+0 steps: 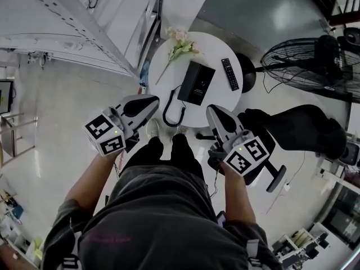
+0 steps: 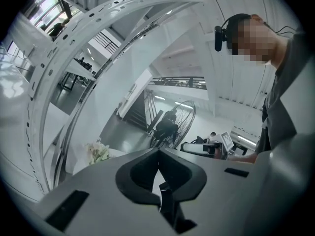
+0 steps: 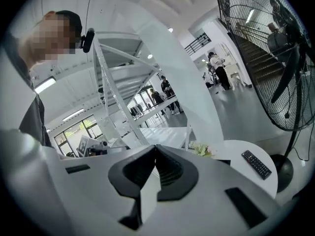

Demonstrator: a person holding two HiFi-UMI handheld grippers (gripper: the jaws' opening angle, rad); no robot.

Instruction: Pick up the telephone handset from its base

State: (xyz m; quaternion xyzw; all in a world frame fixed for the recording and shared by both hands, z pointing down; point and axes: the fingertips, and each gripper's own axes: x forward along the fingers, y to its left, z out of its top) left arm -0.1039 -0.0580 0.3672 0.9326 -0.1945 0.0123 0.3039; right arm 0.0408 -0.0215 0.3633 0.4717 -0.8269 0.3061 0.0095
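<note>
Two tongs hover side by side just short of the near edge of a round white counter (image 1: 226, 101), one in each hand of a person standing over it. The left tongs (image 1: 153, 99) reach toward the near-left part of the rim, and their own view shows the jaws pressed together at the tips (image 2: 158, 150) with nothing between them. The right tongs (image 1: 211, 111) hang over the near-right part of the rim, and their jaws also meet at the tips (image 3: 156, 146), gripping nothing. Each carries its marker cube on the end nearest the person.

On the counter, the telephone base (image 1: 197, 82), a flat black block, sits close to the centre. From its near-left corner a black loop (image 1: 168, 112) curves down to the near edge of the counter, between the two tongs and touched by neither. The loop looks like the handset and its cord, but which part is which cannot be told at this size.

A sprig of pale flowers (image 1: 181, 45) lies at the far-left edge, and it shows again low in the left gripper view (image 2: 98, 151). A black remote control (image 1: 230, 73) lies toward the right edge, apart from the base, and the right gripper view catches it there as well (image 3: 256, 164).

On the floor to the right of the counter stands a large wire-cage fan (image 1: 304, 66).
</note>
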